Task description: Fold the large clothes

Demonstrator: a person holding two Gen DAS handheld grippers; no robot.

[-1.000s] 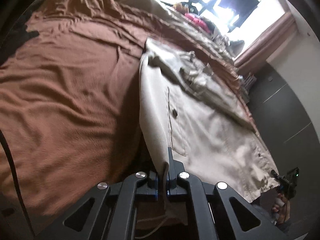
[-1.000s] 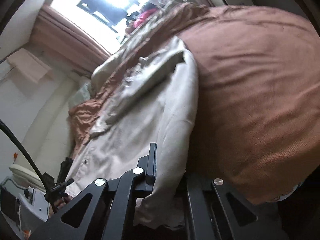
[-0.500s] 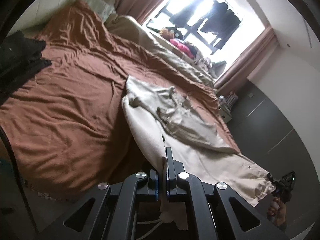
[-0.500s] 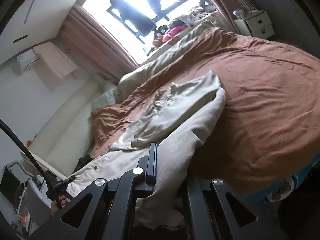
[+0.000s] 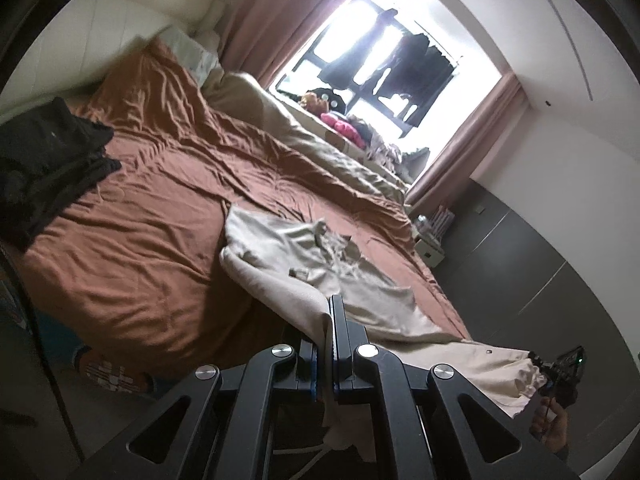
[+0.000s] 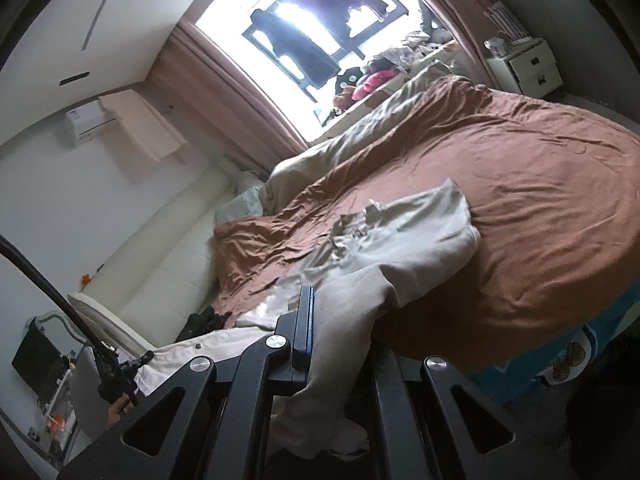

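A large beige garment (image 5: 320,264) with buttons lies partly on a bed with a brown cover (image 5: 140,240). Its near edge hangs stretched in the air between my two grippers. My left gripper (image 5: 330,308) is shut on one corner of that edge, cloth pinched between its jaws. At the lower right of the left wrist view the right gripper (image 5: 560,368) holds the other corner. In the right wrist view the beige garment (image 6: 404,240) drapes over my right gripper (image 6: 320,300), which is shut on the cloth. The left gripper (image 6: 116,364) shows at the lower left.
A pile of dark clothes (image 5: 44,160) lies on the bed's left side. A beige duvet (image 5: 320,148) runs along the window side. A white bedside cabinet (image 6: 528,66) stands past the bed. The headboard (image 6: 160,280) is cream.
Both grippers have risen and pulled back from the bed, still shut on the cloth. The garment's near edge has lifted off the bed and more of the room shows.
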